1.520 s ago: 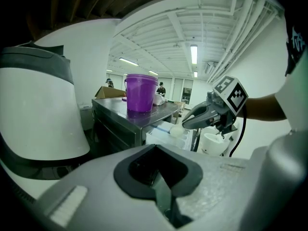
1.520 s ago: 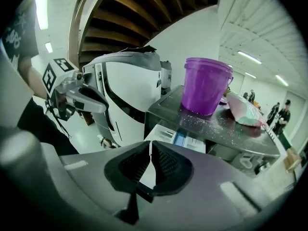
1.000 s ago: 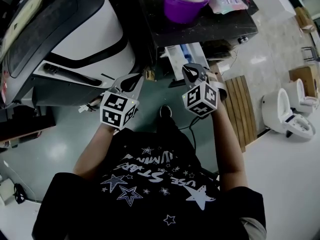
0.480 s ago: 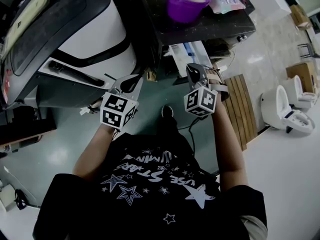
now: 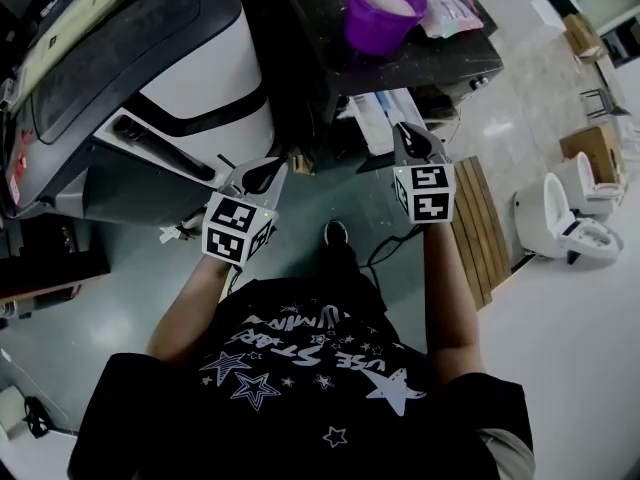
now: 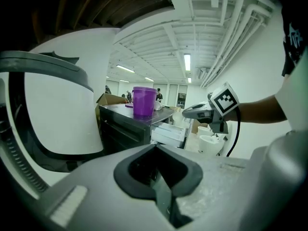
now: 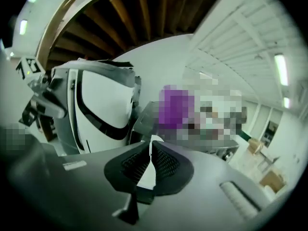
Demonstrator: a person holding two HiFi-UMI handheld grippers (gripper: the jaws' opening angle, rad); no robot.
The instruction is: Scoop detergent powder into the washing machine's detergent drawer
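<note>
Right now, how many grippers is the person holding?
2. The left gripper is in front of the washing machine; the right gripper is in front of the table with the purple tub. Both are shut, empty.

Grey-green floor (image 5: 120,308), wooden slats (image 5: 480,230), white toilet (image 5: 562,220)

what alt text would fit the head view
Seen from above, a person in a black star-print T-shirt holds the left gripper and right gripper, both empty, over a green floor. A white and black washing machine sits ahead on the left; a purple plastic tub of white powder stands on a dark table.
</note>
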